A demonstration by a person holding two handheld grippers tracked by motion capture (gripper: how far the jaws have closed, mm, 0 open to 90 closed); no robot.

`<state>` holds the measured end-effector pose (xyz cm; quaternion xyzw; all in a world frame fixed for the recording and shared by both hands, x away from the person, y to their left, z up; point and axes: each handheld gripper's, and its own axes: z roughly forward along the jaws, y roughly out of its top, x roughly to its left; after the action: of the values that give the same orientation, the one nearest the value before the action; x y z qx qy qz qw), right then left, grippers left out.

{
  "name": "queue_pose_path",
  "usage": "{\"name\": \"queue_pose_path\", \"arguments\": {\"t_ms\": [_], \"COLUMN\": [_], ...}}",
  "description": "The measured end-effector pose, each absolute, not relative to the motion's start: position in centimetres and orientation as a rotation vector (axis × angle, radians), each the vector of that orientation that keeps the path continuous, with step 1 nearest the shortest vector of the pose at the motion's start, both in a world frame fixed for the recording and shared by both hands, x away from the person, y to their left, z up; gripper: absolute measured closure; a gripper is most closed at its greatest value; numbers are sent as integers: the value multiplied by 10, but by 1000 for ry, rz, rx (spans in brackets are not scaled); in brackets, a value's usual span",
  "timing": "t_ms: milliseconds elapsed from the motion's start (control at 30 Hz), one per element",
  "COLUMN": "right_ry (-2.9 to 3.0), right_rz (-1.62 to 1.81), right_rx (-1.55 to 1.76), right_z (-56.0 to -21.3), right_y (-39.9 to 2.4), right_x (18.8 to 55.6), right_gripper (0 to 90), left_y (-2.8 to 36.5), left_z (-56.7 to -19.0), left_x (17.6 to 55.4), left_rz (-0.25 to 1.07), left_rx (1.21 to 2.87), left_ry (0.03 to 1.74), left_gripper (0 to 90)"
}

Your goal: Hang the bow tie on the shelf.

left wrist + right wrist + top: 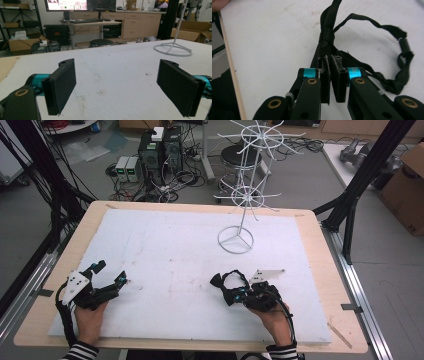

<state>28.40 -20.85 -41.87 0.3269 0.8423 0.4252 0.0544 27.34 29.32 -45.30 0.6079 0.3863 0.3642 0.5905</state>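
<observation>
A black bow tie (217, 281) with a thin looped strap (235, 274) lies on the white foam board (165, 245), right of centre. My right gripper (231, 295) is shut on it. In the right gripper view the pads (325, 72) pinch the fabric just below the bow tie's knot (326, 37), and the strap (403, 60) curls off to the right. My left gripper (111, 272) rests at the board's near left, open, with nothing between its pads (62, 83). A white wire stand (236, 239) rises at the far right of the board.
The stand's ring base (172, 48) sits far ahead of the left gripper. The foam board lies on a wooden table (320, 270). Black frame posts (367, 167) stand at the table's right, with a stool and computers on the floor behind.
</observation>
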Motion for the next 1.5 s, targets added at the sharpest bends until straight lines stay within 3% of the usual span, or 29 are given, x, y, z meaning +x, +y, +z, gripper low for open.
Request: {"name": "queue_pose_path", "arguments": {"t_ms": [1500], "right_ry": [1709], "right_rz": [1533], "right_rx": [880], "right_z": [-375], "right_y": [-235], "right_x": [270], "right_gripper": [859], "left_y": [294], "left_z": [-453], "left_x": [273], "left_rz": [849], "left_rx": [1418], "left_ry": [898], "left_gripper": [162]}}
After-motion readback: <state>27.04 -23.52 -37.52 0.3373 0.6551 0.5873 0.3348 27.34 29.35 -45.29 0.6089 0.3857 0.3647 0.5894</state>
